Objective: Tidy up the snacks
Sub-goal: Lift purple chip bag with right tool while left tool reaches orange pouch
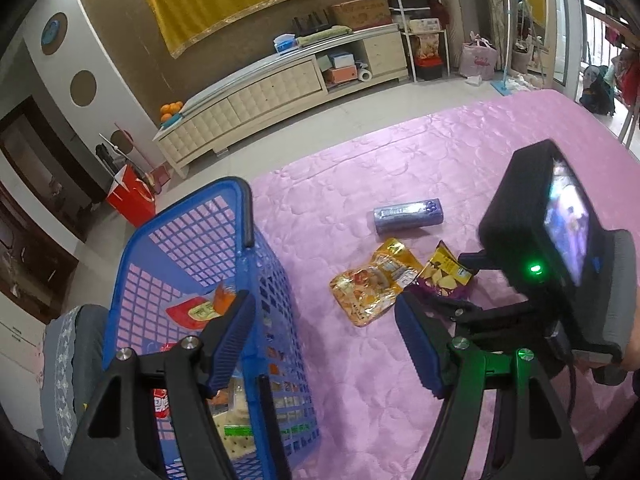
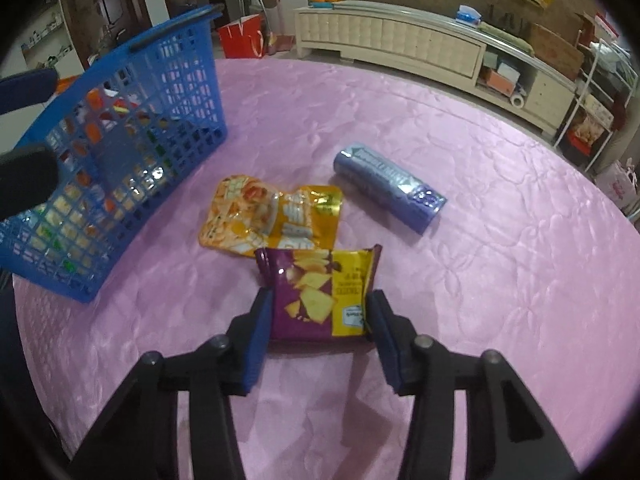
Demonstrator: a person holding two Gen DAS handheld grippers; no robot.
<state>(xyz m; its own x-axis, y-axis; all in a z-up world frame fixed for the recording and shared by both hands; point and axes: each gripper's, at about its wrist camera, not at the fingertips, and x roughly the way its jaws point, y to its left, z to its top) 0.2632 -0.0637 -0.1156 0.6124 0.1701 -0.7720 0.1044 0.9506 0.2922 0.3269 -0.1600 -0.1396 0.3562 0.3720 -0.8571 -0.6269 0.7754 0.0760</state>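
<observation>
A purple and yellow chip bag (image 2: 316, 300) lies on the pink tablecloth (image 2: 480, 280), and my right gripper (image 2: 320, 296) is shut on it, a blue pad against each side, so the bag's edges curl up. Just beyond lie an orange snack pouch (image 2: 272, 216) and a bluish-violet roll pack (image 2: 388, 184). A blue mesh basket (image 1: 192, 240) holding several snack packs stands at the left. My left gripper (image 1: 324, 300) is open astride the basket's near wall, gripping nothing. In the left wrist view the chip bag (image 1: 444, 276) sits by the right tool's camera body (image 1: 540, 232).
The table's far edge gives onto a tiled floor with a cream TV cabinet (image 1: 280, 96) and a red paper bag (image 1: 132, 200). A padded chair (image 1: 72, 360) stands at the basket's left. Pink cloth lies bare to the right of the snacks.
</observation>
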